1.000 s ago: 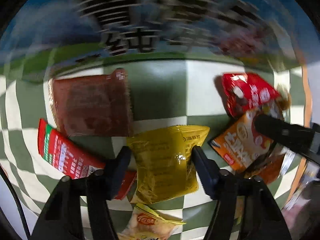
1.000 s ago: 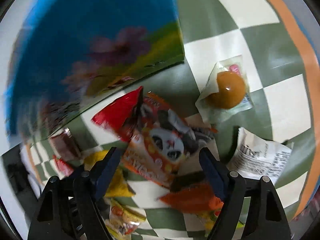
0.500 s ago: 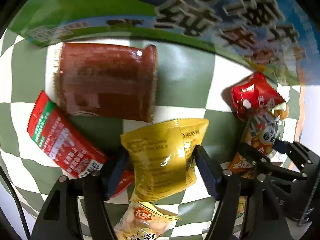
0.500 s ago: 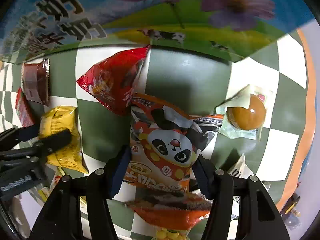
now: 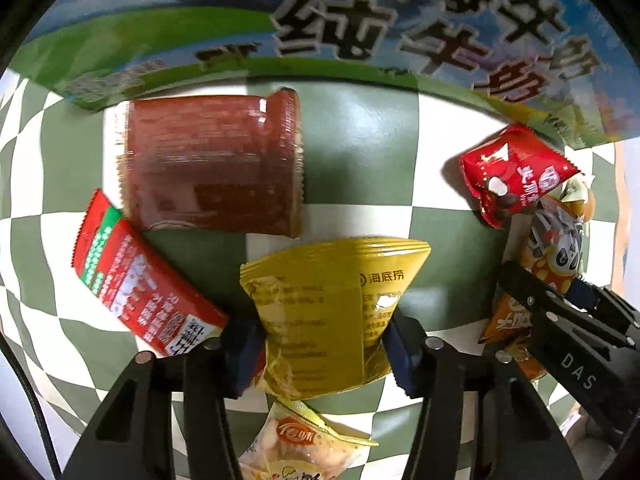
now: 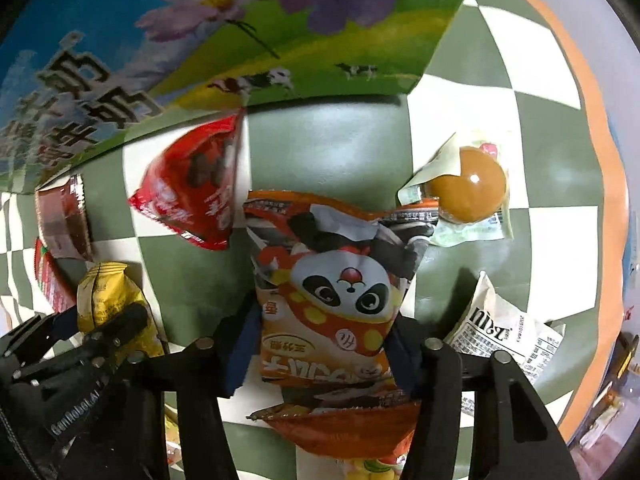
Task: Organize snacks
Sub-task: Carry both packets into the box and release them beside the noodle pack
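In the left wrist view my left gripper (image 5: pixel 324 344) points down at a yellow snack packet (image 5: pixel 320 292) on the green-and-white checked cloth (image 5: pixel 360 152). Its jaws are closing, and both pads press the packet's sides, which crumple inward. In the right wrist view my right gripper (image 6: pixel 320 344) stands over an orange panda packet (image 6: pixel 332 288). Those jaws are closing too, with the pads pinching the packet's lower half. The left gripper (image 6: pixel 108 320) also shows at the lower left of that view, on the yellow packet (image 6: pixel 104 292).
A big blue-and-green milk carton box (image 5: pixel 360 20) stands along the far side. Nearby lie a brown packet (image 5: pixel 208 164), a red-and-green packet (image 5: pixel 136 280), a red packet (image 6: pixel 196 188), a wrapped orange jelly (image 6: pixel 468 192), a white packet (image 6: pixel 504 332) and an orange packet (image 6: pixel 344 424).
Both pairs of jaws have narrowed onto their packets. The right gripper rolled and settled squarely over the panda packet; the left one shifted slightly along the cloth.
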Action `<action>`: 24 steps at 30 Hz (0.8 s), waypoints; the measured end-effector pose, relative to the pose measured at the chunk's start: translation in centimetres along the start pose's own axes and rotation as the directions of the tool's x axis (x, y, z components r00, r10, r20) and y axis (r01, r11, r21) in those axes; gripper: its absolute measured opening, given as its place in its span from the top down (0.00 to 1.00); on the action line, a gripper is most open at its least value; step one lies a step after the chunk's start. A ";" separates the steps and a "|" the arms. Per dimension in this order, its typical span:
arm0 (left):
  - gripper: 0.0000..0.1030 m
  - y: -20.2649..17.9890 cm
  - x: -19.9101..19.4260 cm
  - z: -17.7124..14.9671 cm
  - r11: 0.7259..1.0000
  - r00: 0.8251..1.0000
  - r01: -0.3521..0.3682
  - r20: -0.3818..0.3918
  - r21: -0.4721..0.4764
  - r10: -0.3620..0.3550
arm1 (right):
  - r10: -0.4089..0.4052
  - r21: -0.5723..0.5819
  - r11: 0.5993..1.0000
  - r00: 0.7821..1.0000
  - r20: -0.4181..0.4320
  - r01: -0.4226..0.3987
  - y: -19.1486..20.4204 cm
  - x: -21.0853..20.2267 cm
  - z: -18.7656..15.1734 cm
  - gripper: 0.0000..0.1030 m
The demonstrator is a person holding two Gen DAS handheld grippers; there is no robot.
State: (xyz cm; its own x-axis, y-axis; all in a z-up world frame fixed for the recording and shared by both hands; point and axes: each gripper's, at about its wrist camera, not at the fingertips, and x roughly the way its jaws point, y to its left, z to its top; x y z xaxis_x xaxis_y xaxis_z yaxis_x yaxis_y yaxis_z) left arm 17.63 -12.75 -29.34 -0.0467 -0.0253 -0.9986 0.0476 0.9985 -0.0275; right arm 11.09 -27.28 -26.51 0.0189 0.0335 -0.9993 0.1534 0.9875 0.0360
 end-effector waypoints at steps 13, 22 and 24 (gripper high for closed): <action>0.53 1.5 -9.2 -3.4 0.993 0.983 0.113 0.142 0.014 -0.114 | 0.160 -0.058 0.986 0.983 0.086 -0.156 -0.6 -7.9 -3.5 0.47; 0.53 0.7 -19.8 1.7 0.971 0.931 0.215 0.281 0.102 -0.235 | 0.303 -0.112 0.951 0.936 0.180 -0.287 -0.7 -17.9 -2.5 0.48; 0.53 0.3 -21.2 3.4 0.971 0.923 0.206 0.306 0.118 -0.233 | 0.327 -0.126 0.944 0.922 0.208 -0.306 -0.5 -20.2 -1.1 0.48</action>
State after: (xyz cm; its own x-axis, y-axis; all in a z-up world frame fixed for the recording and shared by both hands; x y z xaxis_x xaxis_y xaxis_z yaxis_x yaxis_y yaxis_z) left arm 22.03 -12.13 -8.34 0.2509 -0.2706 -0.9294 0.1548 0.9590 -0.2374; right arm 9.57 -28.26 -6.39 0.2735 0.3213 -0.9066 0.0141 0.9411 0.3378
